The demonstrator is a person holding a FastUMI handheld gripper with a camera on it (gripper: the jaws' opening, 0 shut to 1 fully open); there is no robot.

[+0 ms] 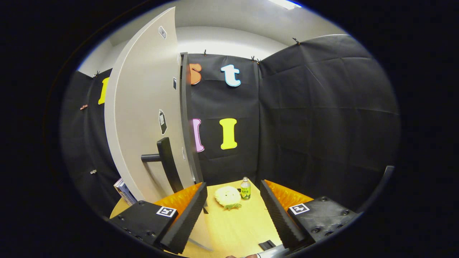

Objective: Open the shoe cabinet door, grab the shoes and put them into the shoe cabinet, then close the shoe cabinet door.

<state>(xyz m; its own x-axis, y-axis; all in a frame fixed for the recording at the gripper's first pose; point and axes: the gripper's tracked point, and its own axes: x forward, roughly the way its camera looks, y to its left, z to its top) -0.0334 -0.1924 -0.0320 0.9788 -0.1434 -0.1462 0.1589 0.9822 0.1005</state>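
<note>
Pale grey cabinet door (143,118), black handle (168,163), seemingly ajar, jaws apart, empty.

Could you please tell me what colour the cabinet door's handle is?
Black, clearest in the gripper view: the handle on the door.

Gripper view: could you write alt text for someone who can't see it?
A hand-held gripper with its fingers spread open and holding nothing faces a pale cabinet door with a dark handle. Beyond the fingers, a wooden table holds a small bottle beside a pale round object.
</note>
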